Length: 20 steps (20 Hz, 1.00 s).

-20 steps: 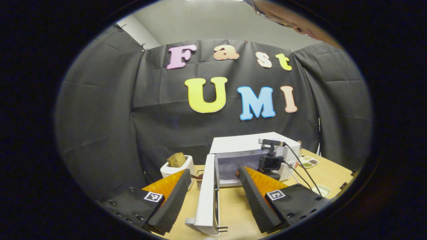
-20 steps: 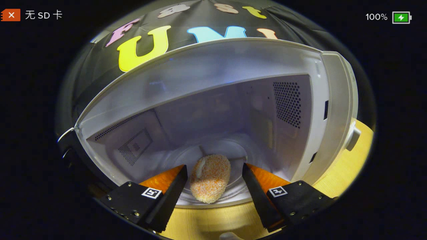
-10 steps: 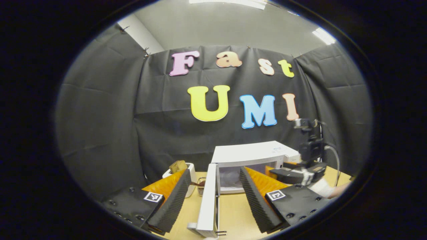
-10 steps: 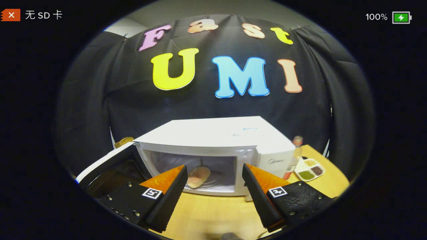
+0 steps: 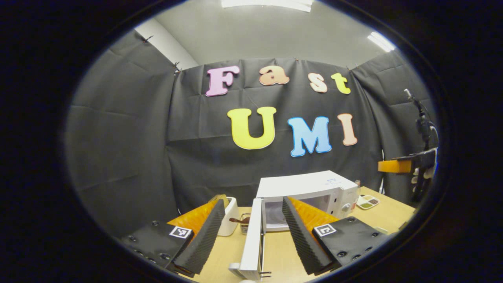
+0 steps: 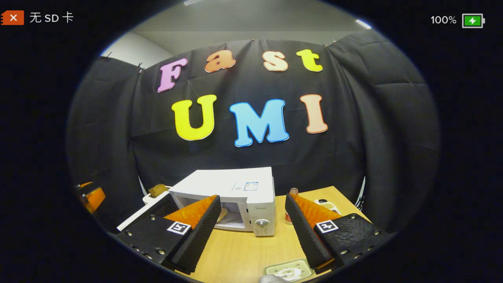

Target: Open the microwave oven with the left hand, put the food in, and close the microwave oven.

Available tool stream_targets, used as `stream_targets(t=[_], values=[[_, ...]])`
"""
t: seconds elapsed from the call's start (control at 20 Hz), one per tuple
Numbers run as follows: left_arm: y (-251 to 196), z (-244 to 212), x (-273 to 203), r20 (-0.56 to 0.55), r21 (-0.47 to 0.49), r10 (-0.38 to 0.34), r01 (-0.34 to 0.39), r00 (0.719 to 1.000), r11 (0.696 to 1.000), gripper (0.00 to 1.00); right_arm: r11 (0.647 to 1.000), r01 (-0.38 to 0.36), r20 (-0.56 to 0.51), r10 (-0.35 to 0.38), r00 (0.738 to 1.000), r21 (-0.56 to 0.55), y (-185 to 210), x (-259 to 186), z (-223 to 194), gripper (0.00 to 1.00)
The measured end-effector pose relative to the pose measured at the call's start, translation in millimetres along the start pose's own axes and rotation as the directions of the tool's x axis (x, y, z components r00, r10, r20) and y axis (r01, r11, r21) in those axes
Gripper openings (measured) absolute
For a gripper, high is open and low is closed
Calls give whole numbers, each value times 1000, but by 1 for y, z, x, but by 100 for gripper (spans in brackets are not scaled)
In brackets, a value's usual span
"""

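The white microwave (image 5: 310, 184) stands on the wooden table with its door (image 5: 251, 243) swung wide open, edge-on toward me. My left gripper (image 5: 253, 199) is open; the door's edge lies between its fingers without touching them. In the right gripper view the microwave (image 6: 235, 182) sits a little way ahead, door (image 6: 135, 215) open to the left. The breaded food (image 6: 223, 214) lies inside, partly hidden by a finger. My right gripper (image 6: 252, 196) is open, empty and well back from the oven. It also appears held high at far right (image 5: 395, 166), and the left gripper at far left (image 6: 89, 195).
Left of the microwave stand a white container (image 5: 231, 216) and a small basket (image 5: 245, 225). A compartment dish (image 5: 367, 201) and a small bottle (image 6: 291, 196) sit to its right. A pale plate (image 6: 287, 271) lies at the near table edge.
My right gripper has pulled back out of the microwave and far away, leaving the food inside. The left gripper has drawn back slightly; the door stays open.
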<state>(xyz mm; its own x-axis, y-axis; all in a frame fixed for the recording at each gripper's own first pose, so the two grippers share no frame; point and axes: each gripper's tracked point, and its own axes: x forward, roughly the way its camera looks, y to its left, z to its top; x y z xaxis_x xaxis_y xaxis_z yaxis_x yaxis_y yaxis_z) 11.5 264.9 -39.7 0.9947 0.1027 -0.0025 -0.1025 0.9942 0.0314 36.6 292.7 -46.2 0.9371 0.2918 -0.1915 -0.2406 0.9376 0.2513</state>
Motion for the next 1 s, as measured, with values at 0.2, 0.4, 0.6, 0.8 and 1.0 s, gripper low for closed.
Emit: stream_targets(t=[0.2,0.4,0.6,0.8,1.0], values=[[10,-6,0,-1,24,24,-24,1000,999,94,998,41,4,-40,999,-56,-32,-36,0,100],[51,-47,3,-56,49,106,-104,993,993,100,995,57,-25,-60,998,-85,-51,-48,-3,100],[103,-107,-7,-118,128,208,-192,971,973,99,993,56,-40,-61,997,-108,-58,-51,3,97],[130,-175,-22,-240,126,267,-243,933,962,100,991,53,-41,-59,997,-126,-60,-49,13,100],[124,-214,-29,-292,125,257,-229,921,965,98,988,47,-46,-54,997,-145,-61,-44,20,100]])
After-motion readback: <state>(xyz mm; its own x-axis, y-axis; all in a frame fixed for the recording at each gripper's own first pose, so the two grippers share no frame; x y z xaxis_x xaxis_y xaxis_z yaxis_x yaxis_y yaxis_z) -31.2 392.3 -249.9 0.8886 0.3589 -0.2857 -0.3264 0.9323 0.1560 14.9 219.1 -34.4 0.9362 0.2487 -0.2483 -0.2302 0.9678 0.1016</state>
